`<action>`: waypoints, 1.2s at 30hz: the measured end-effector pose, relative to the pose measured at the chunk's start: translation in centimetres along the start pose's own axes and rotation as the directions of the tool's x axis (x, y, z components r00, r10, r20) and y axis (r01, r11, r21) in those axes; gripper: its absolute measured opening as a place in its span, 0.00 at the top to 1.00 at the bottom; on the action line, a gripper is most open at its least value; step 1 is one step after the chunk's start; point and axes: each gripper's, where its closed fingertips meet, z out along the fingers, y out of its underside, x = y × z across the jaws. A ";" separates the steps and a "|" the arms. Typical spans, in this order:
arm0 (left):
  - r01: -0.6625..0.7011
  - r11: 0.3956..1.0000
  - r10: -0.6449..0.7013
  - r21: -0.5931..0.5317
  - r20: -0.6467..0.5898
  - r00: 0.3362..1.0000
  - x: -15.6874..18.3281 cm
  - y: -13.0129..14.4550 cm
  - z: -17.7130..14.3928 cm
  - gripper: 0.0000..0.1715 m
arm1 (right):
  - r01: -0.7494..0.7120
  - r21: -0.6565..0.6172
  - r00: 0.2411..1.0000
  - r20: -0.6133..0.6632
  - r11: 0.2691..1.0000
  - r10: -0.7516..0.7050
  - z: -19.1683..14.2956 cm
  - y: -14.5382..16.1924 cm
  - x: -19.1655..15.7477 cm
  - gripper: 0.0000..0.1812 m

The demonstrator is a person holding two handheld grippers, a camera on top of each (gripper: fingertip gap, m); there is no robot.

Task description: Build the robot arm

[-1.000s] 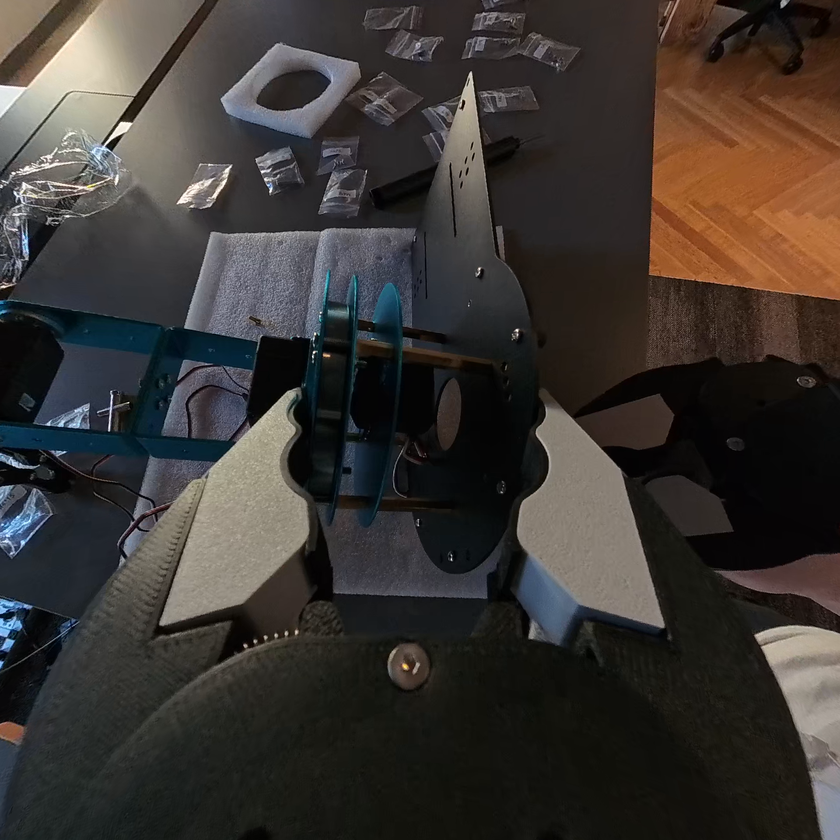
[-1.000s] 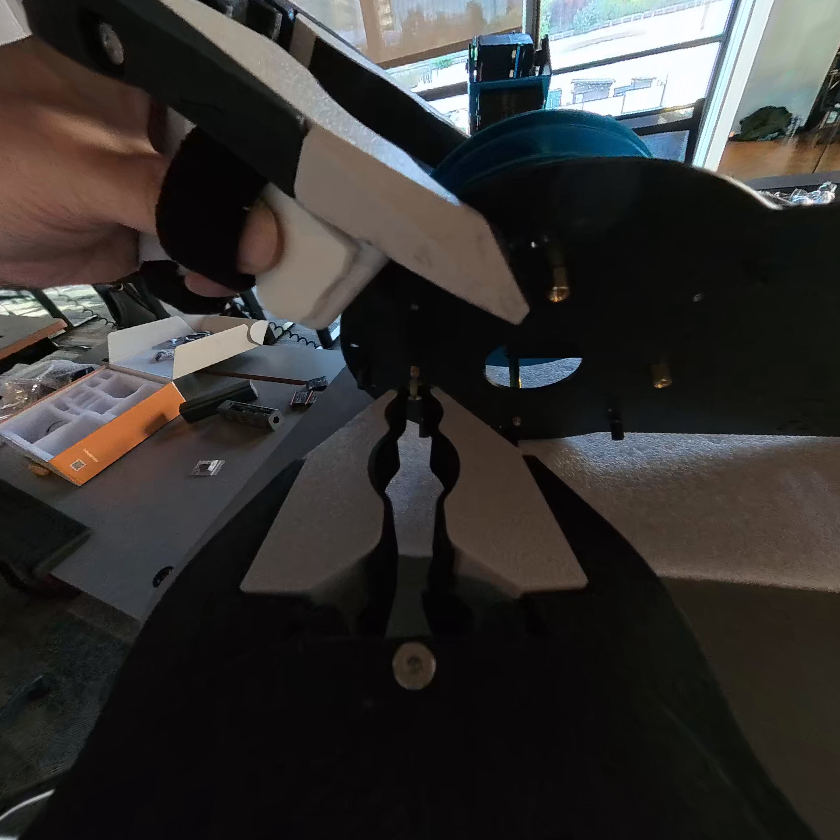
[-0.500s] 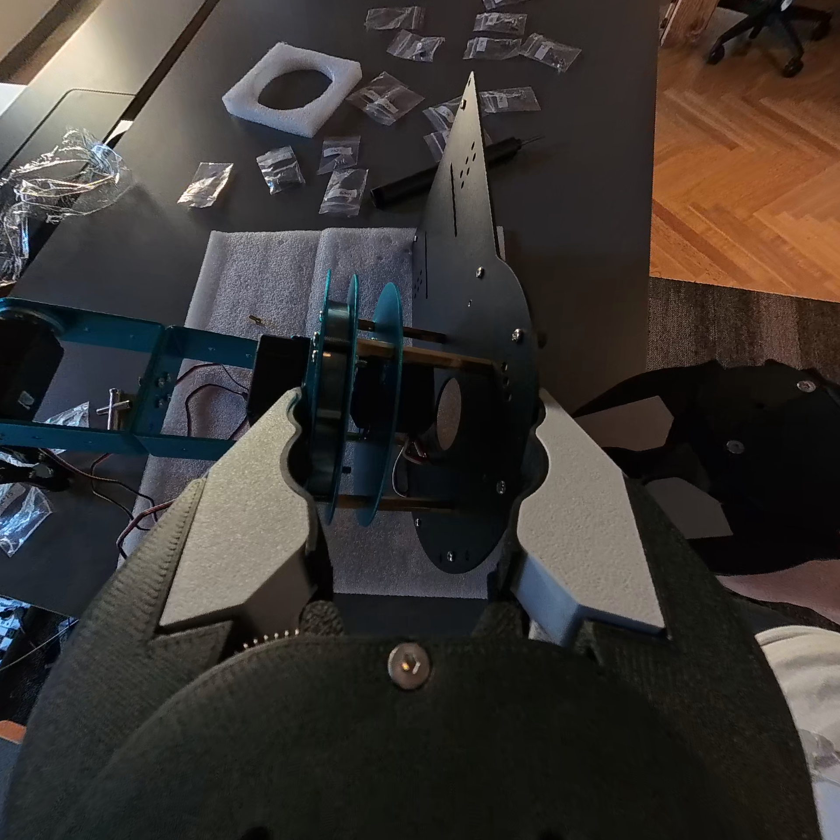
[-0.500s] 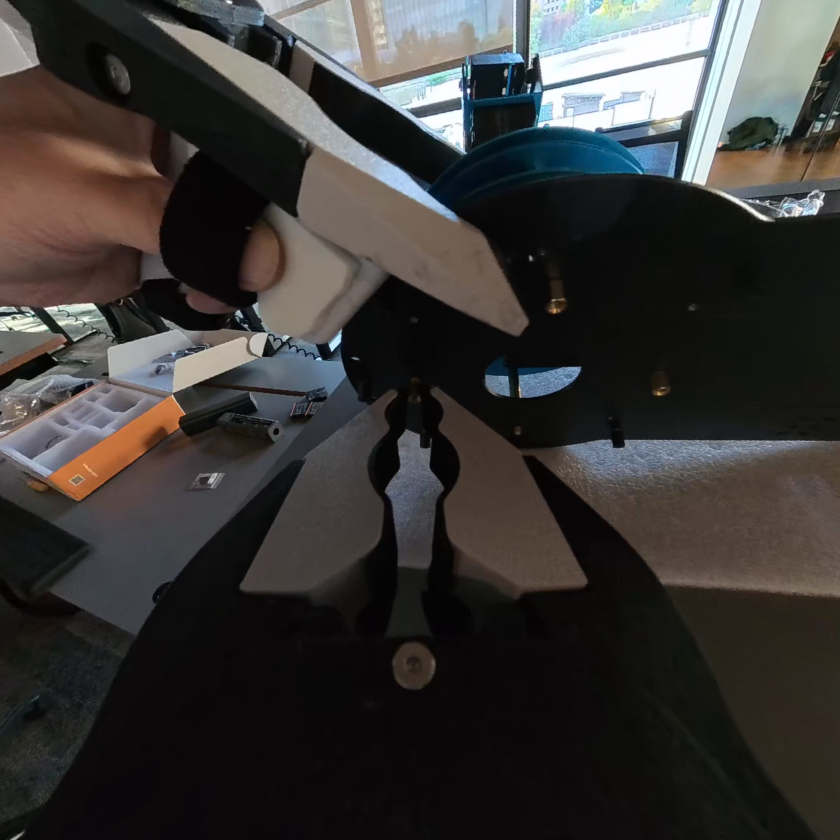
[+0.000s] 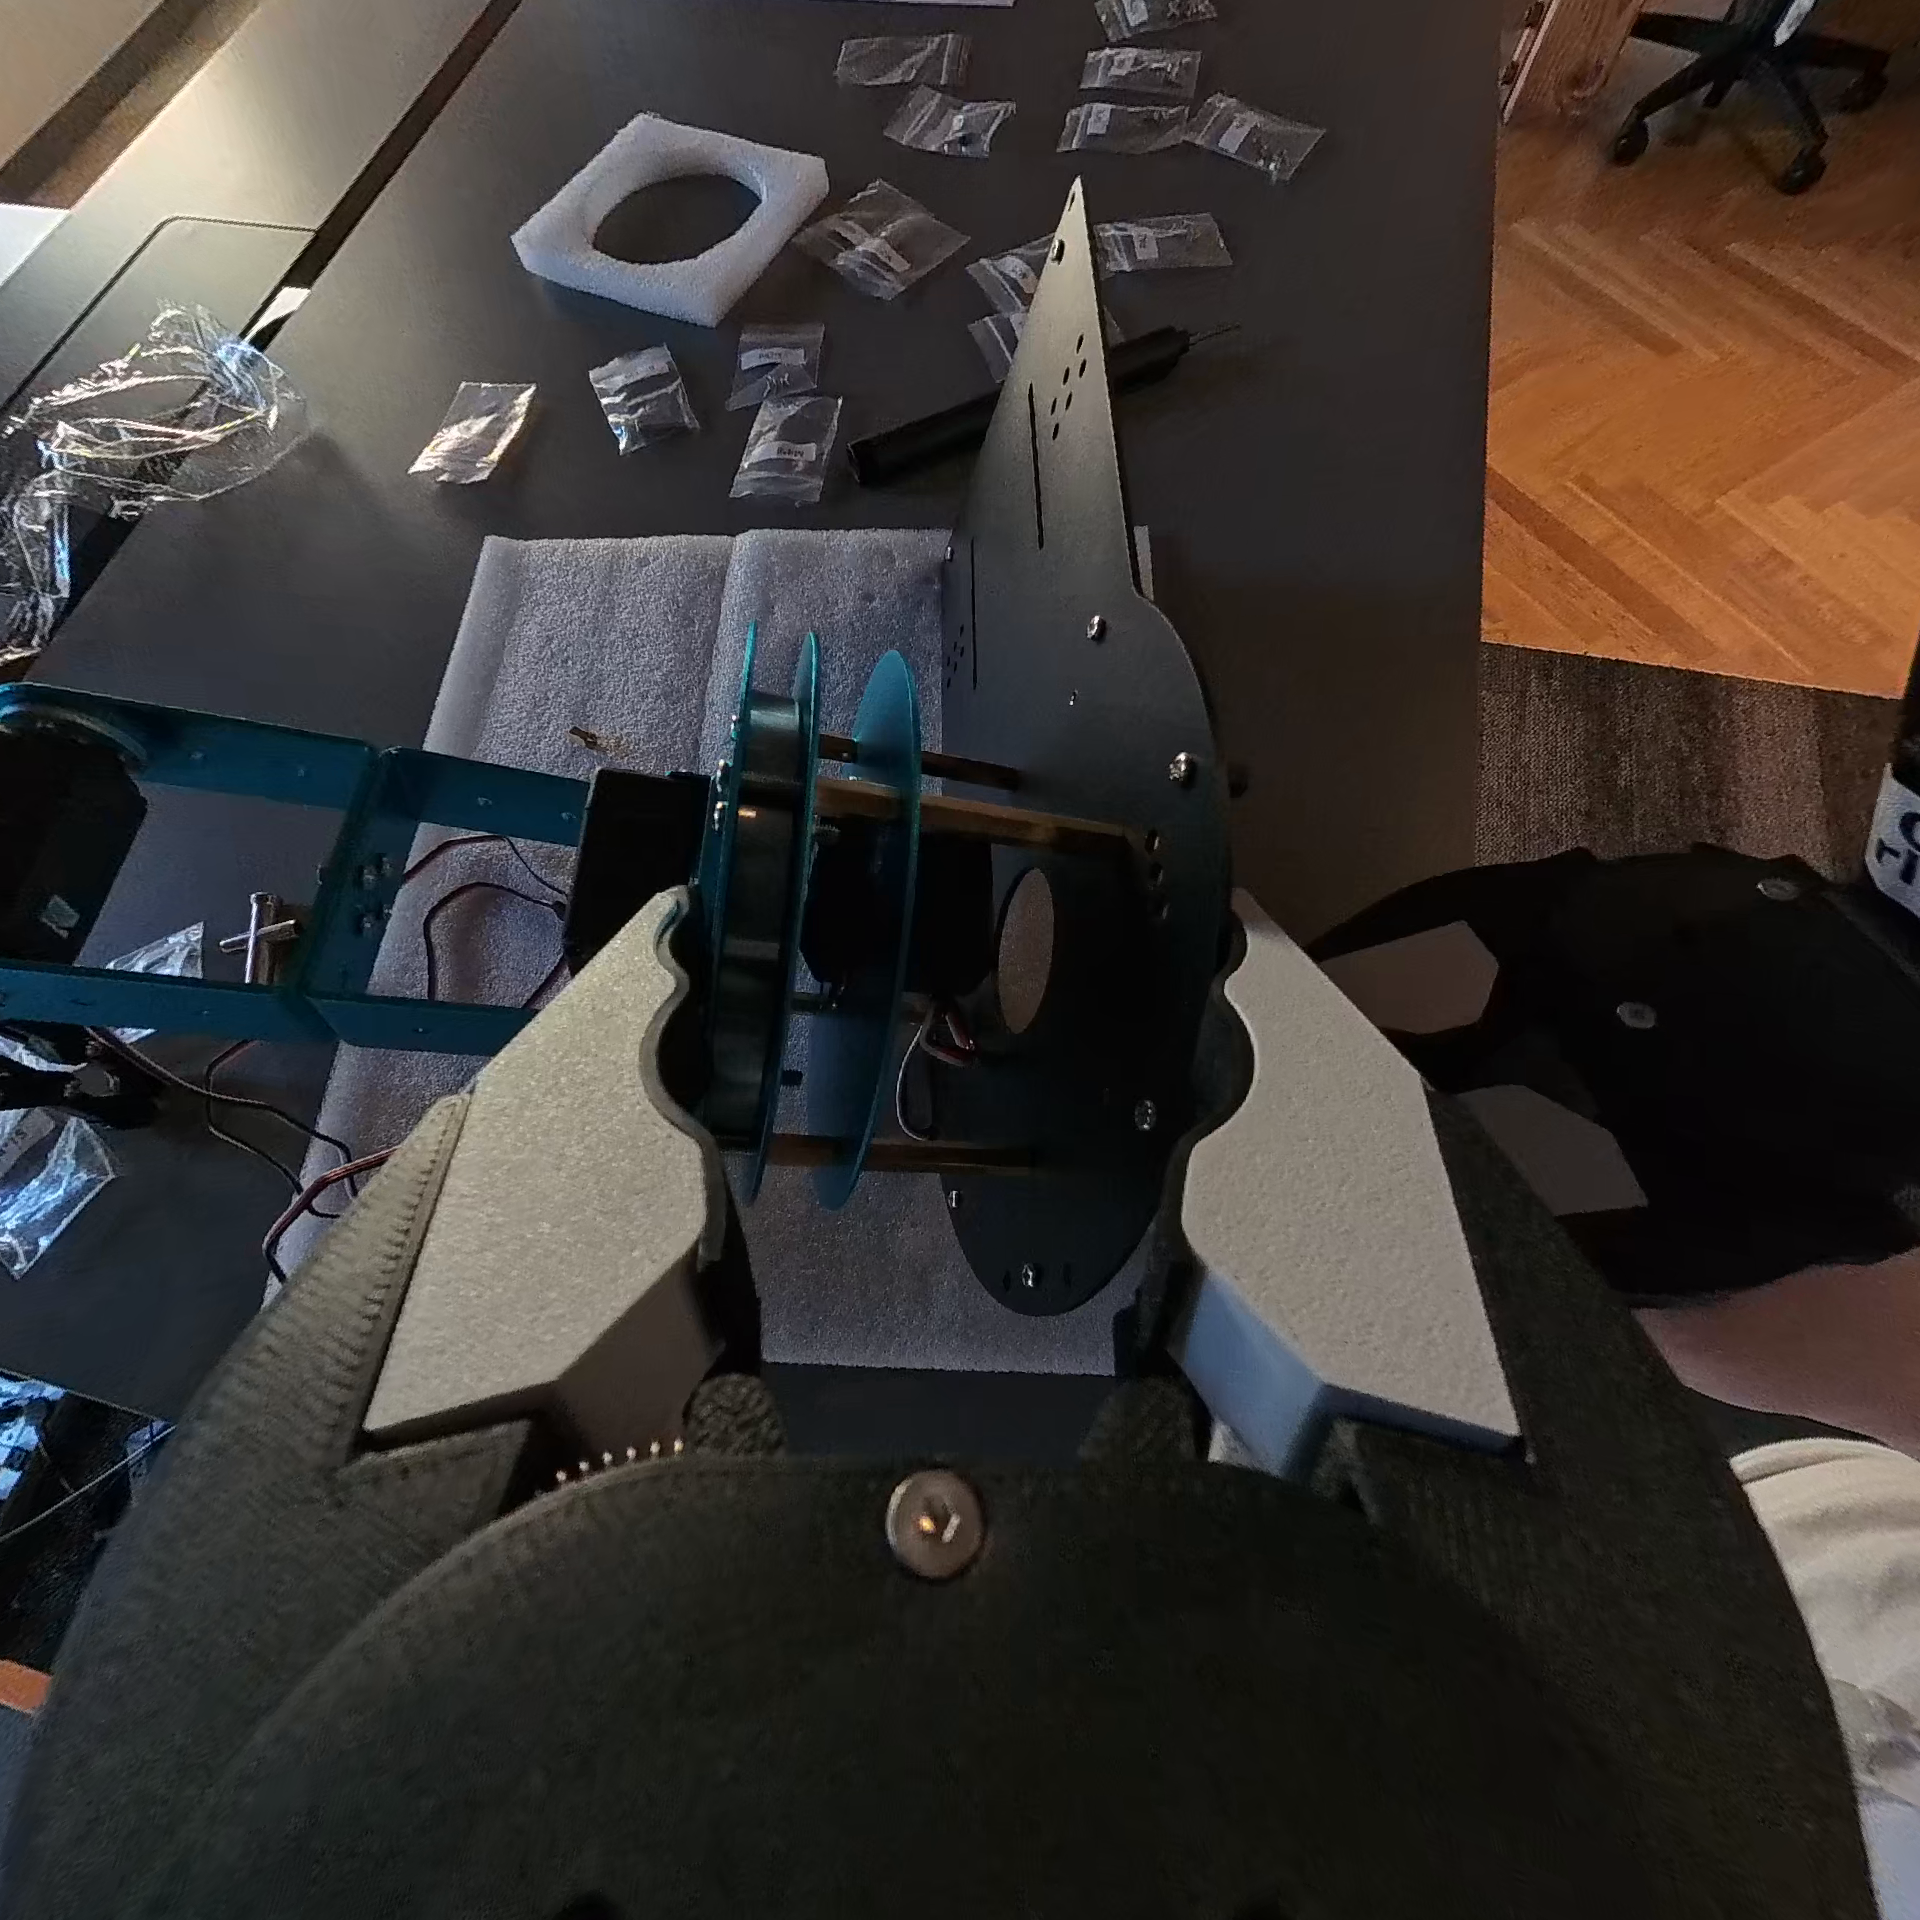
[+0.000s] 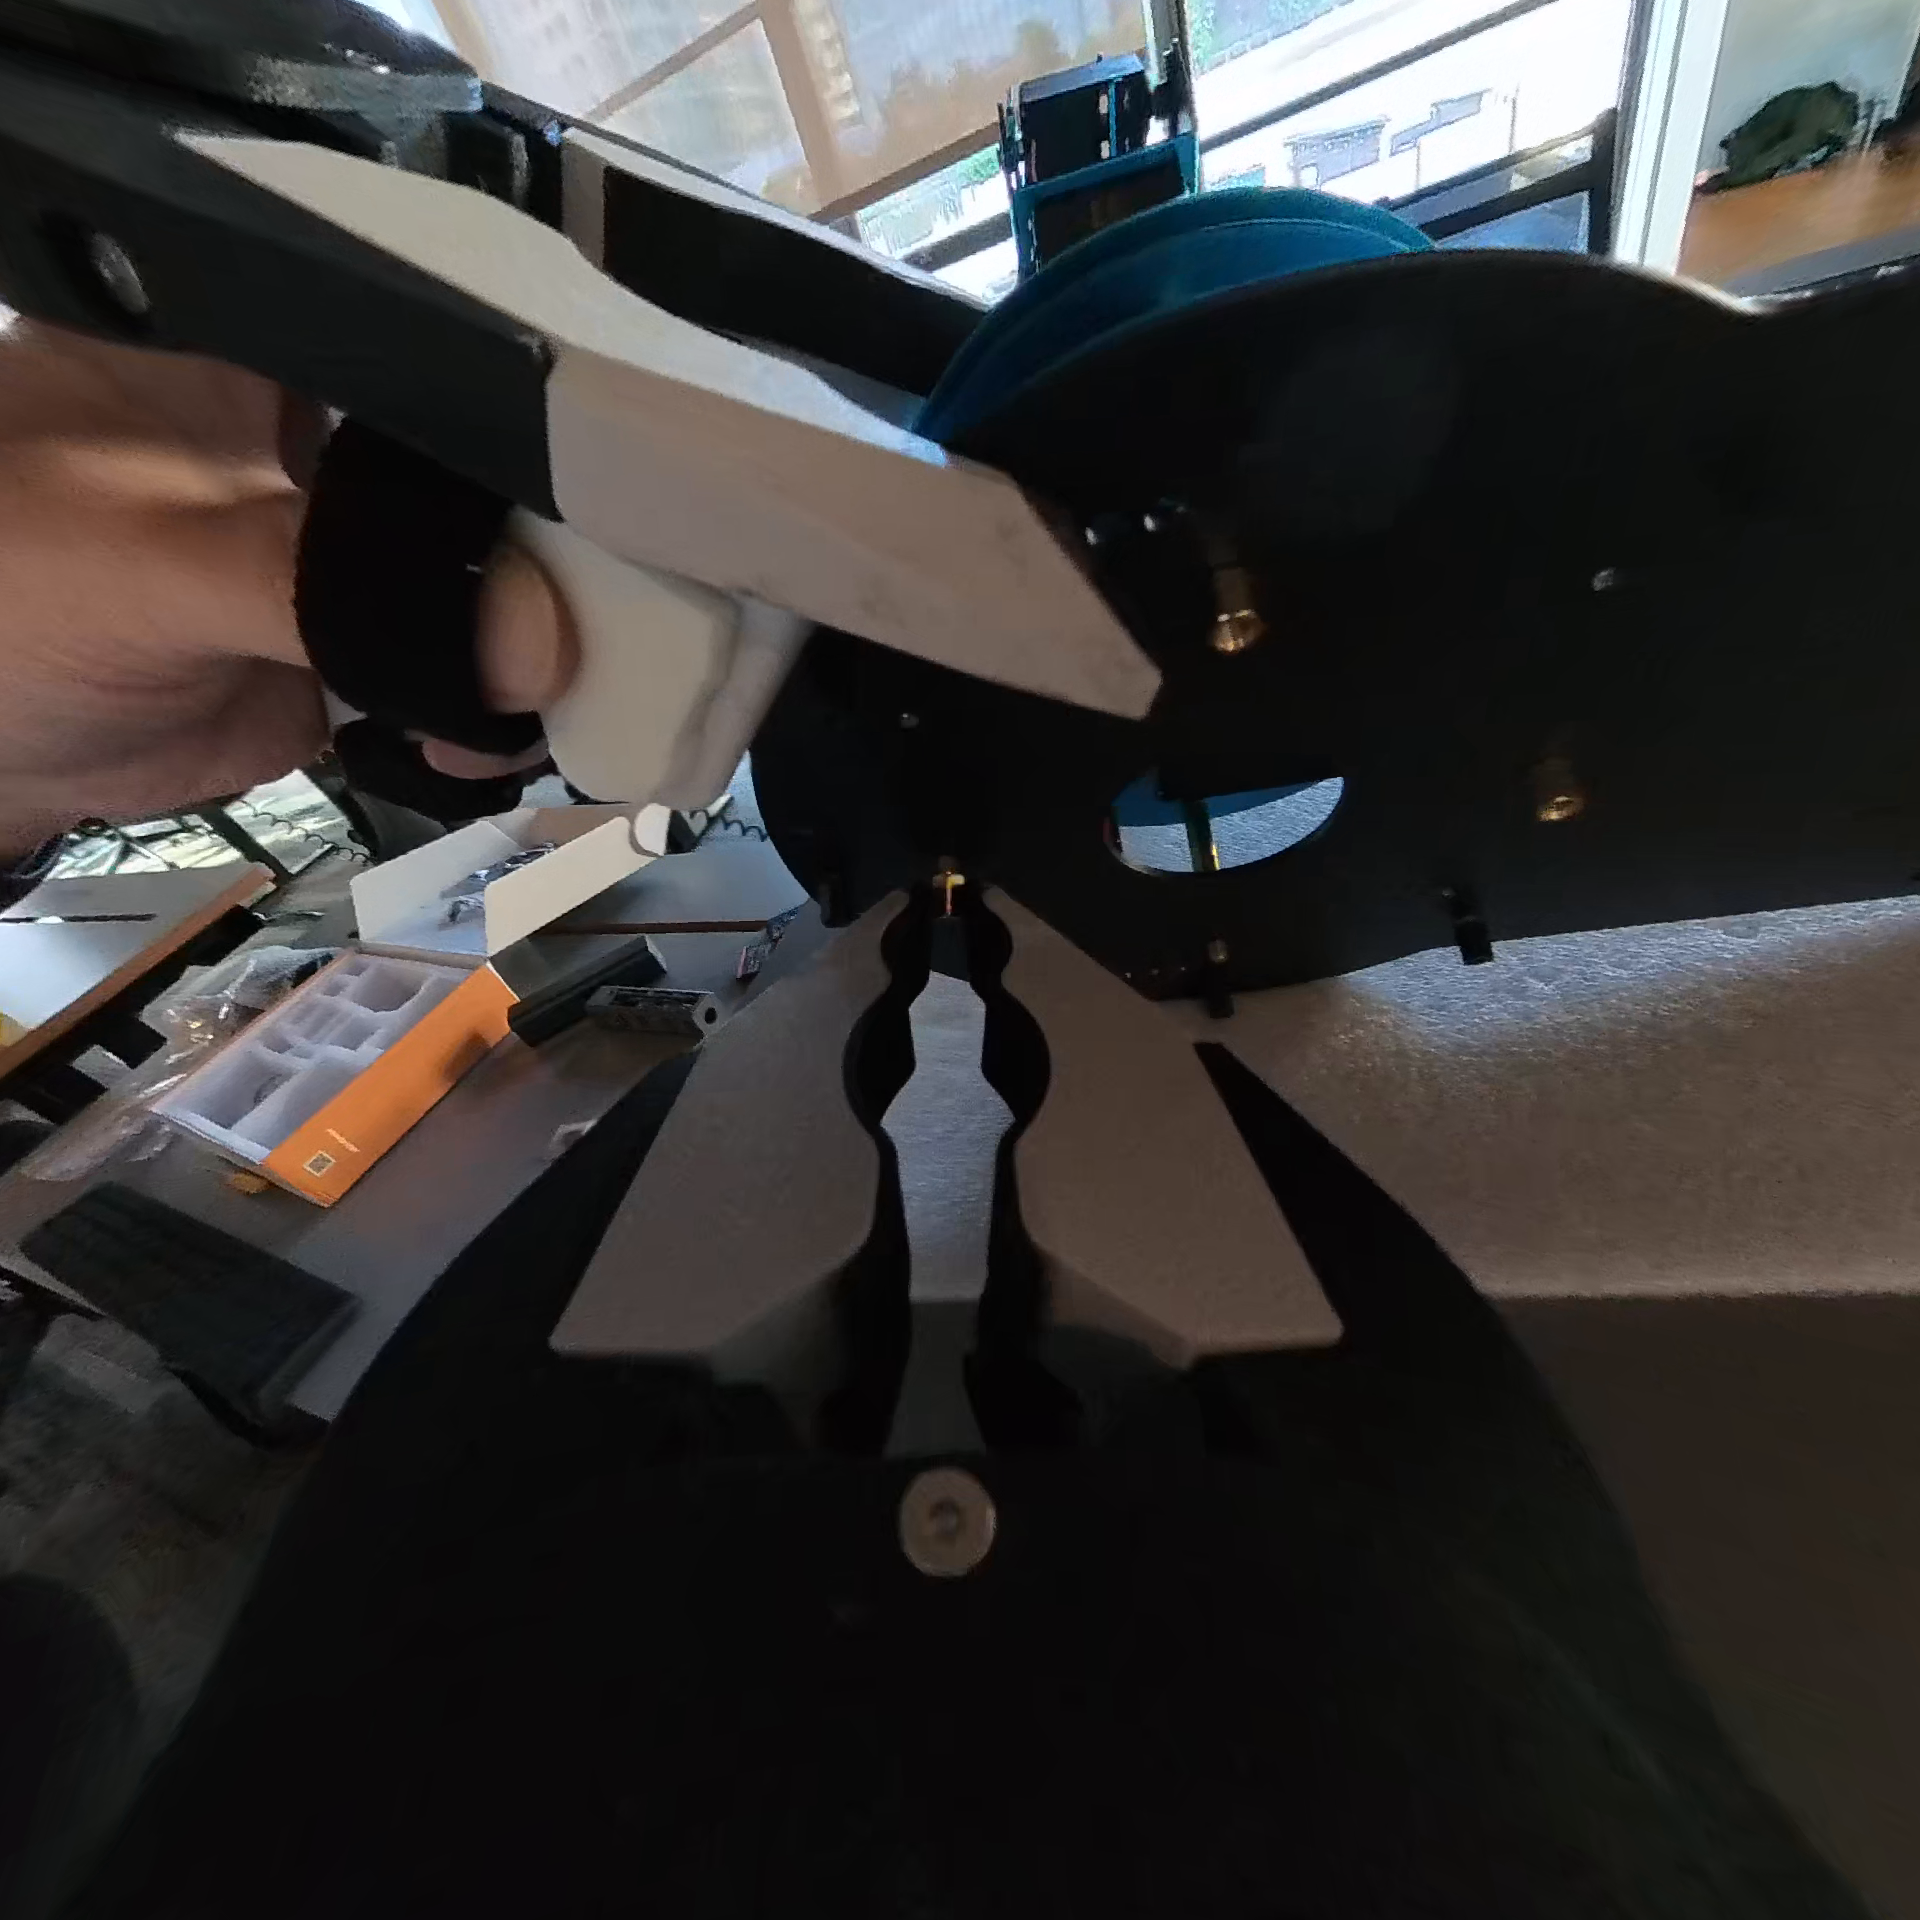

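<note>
My left gripper (image 5: 956, 925) is shut on a robot-arm base assembly (image 5: 1091, 935), standing on edge on a white foam sheet (image 5: 613, 644). One finger presses the teal discs (image 5: 769, 894), the other the black plate. A teal bracket arm (image 5: 260, 883) sticks out to the left. My right gripper (image 6: 948, 906) is nearly closed on a small brass screw (image 6: 948, 885) at the black plate's lower edge (image 6: 1455, 582). Its black body shows in the left wrist view (image 5: 1662, 1039), right of the plate. The left gripper's white finger (image 6: 831, 540) and a hand cross the right wrist view.
Several small clear parts bags (image 5: 784, 416), a square white foam ring (image 5: 670, 218) and a black tool (image 5: 925, 442) lie on the dark table (image 5: 1299, 416) beyond. Crumpled plastic (image 5: 135, 416) is at the left. An orange-and-white parts box (image 6: 343, 1070) sits on a grey table. Across from one pair of fingers to the other is roughly 7 cm.
My right gripper has come closer to the black plate's lower edge, and the brass screw now shows between its tips. The left gripper and the assembly have hardly moved.
</note>
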 end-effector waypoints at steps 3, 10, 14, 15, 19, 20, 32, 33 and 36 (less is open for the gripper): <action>-0.001 1.000 0.001 0.001 -0.001 1.000 0.0 0.0 0.0 0.45 | -0.025 0.009 1.000 0.014 1.000 0.025 -0.1 -0.1 0.0 0.98; 0.000 1.000 0.000 0.006 -0.001 1.000 0.0 0.0 0.0 0.45 | -0.051 0.039 0.998 0.030 0.998 0.049 -0.3 -0.5 0.0 0.98; -0.001 1.000 0.001 0.007 -0.002 1.000 0.0 0.0 0.0 0.45 | -0.078 0.036 0.996 0.055 0.996 0.076 -0.3 -0.5 0.1 0.98; -0.001 1.000 0.001 0.007 -0.002 1.000 0.0 0.0 0.0 0.45 | -0.082 0.035 0.995 0.059 0.996 0.080 -0.3 -0.5 0.1 0.98; 0.001 1.000 -0.001 0.012 -0.002 1.000 0.0 0.0 0.0 0.45 | -0.058 0.036 0.998 0.042 0.998 0.056 -0.3 -0.5 0.1 0.98; 0.001 1.000 -0.001 0.012 -0.002 1.000 0.0 0.0 0.0 0.45 | -0.042 0.038 0.999 0.029 0.998 0.041 -0.3 -0.5 0.1 0.98; -0.001 1.000 0.001 0.009 -0.002 1.000 0.0 0.0 0.0 0.45 | 0.007 0.022 1.000 -0.012 1.000 -0.006 -0.2 -0.2 0.1 0.98; -0.001 1.000 0.001 0.009 -0.002 1.000 0.0 0.0 0.0 0.45 | 0.003 0.020 1.000 -0.009 1.000 -0.003 -0.1 -0.2 0.1 0.98; -0.001 1.000 0.001 0.008 -0.003 1.000 0.0 0.0 0.0 0.45 | -0.006 0.016 1.000 -0.002 1.000 0.006 -0.1 -0.2 0.1 0.98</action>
